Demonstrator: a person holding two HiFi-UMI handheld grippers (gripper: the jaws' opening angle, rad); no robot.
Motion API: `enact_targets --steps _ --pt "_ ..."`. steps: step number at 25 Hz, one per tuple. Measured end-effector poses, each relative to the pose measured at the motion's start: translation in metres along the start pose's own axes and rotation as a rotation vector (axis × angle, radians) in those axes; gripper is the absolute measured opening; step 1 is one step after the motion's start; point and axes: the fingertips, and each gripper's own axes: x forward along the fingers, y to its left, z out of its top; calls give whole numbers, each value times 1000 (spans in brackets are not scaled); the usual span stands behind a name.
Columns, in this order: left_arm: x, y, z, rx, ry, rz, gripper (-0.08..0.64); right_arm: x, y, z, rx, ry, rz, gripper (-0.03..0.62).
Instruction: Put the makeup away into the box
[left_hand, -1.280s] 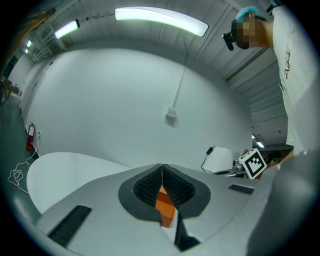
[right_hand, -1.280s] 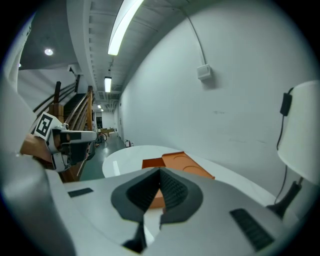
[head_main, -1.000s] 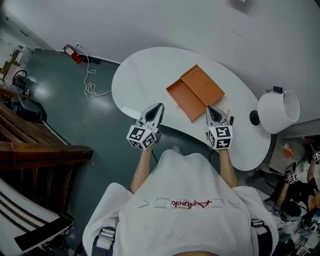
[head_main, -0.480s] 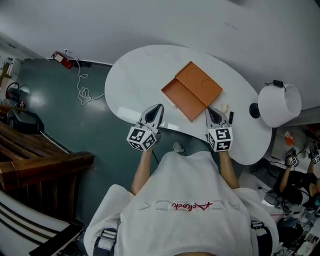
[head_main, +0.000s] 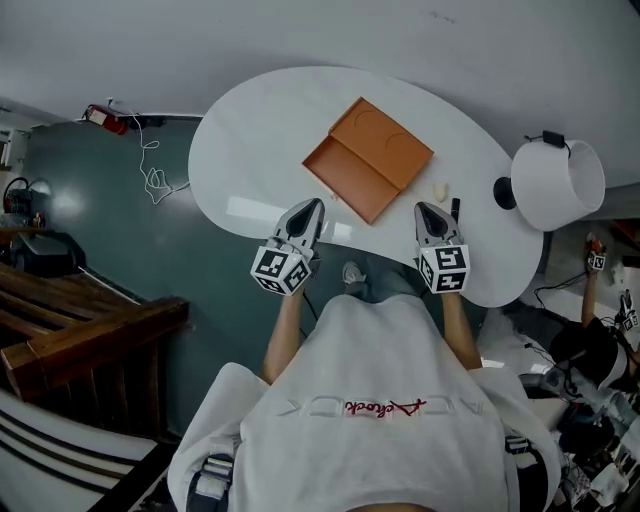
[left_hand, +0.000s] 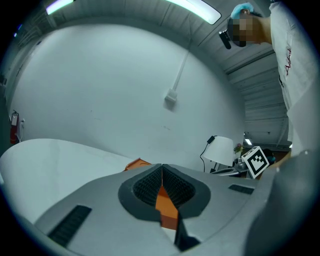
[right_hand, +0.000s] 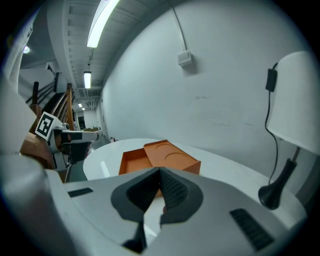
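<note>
Left tool (head_main: 316, 204), right tool (head_main: 425, 208) lower — both shut

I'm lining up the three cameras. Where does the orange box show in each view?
Head view: orange box, upper centre on the table.
Left gripper view: only a corner, lower centre.
Right gripper view: lower centre.
Shared landmark: white lamp, right of the box everywhere.
</note>
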Motion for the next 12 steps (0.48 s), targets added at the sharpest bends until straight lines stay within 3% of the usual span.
enact_targets --steps 5,12 --pt "17 -13 -11 3 45 -38 11 -8 -16 -29 46 47 -31 20" --pt "62 -43 -26 21 114 -163 9 -31 -49 -66 136 90 -143 20"
